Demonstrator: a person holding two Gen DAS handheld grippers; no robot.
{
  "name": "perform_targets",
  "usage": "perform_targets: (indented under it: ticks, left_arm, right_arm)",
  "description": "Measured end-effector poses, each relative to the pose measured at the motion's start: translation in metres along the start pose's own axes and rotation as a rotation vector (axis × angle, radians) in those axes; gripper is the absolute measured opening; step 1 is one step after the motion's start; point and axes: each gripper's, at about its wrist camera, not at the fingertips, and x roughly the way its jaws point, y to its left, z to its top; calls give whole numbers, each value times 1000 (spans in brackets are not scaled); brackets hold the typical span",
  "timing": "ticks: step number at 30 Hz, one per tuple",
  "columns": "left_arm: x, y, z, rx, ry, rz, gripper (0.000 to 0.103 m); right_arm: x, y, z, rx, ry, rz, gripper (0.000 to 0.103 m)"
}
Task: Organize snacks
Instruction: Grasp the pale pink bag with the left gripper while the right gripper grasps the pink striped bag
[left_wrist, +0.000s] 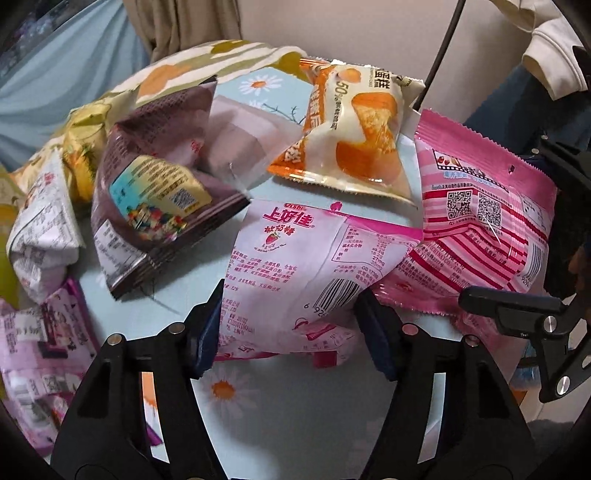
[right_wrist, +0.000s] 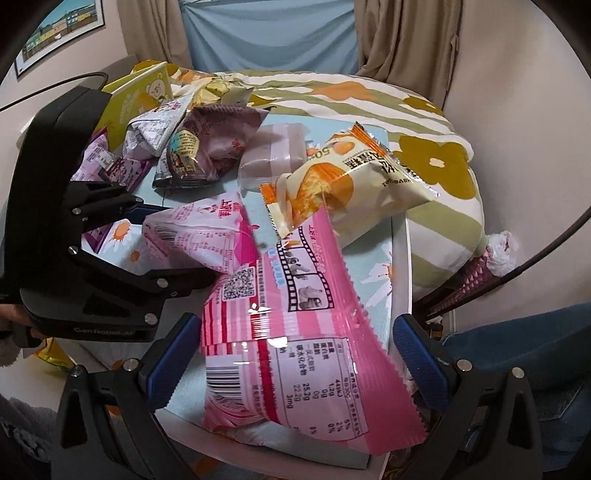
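Snack packets lie on a small table with a pale blue daisy cloth (left_wrist: 295, 406). My left gripper (left_wrist: 291, 325) is open, its fingers on either side of a light pink Oishi bag (left_wrist: 295, 266), which also shows in the right wrist view (right_wrist: 207, 229). My right gripper (right_wrist: 295, 354) is open around a pink striped bag (right_wrist: 288, 332), which shows in the left wrist view (left_wrist: 487, 221). An orange and cream cake packet (left_wrist: 354, 136) lies behind. A brown packet (left_wrist: 159, 192) and a clear-wrapped brown cake (left_wrist: 240, 140) lie to the left.
White and purple packets (left_wrist: 40, 221) pile at the table's left side. A flowered pillow (right_wrist: 424, 147) lies behind the table against the wall. A yellow box (right_wrist: 136, 96) stands at the back left. The table's right edge (right_wrist: 402, 280) drops off near a cable.
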Motion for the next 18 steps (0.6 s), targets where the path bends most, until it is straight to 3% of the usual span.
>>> perform_targets:
  ticks: [7,13,18]
  left_arm:
    - [-13,-2,-18,-32,7,22,64]
    - [-20,-1,-29,-62,6,40,63]
    - [-25,-1,-32,-85,6,46,62]
  right_arm:
    - [3,6,-1,-58,-2,15,101]
    - [7,11,-1,-99,12,59,91]
    - [7,15,-1,-131,25,104,75]
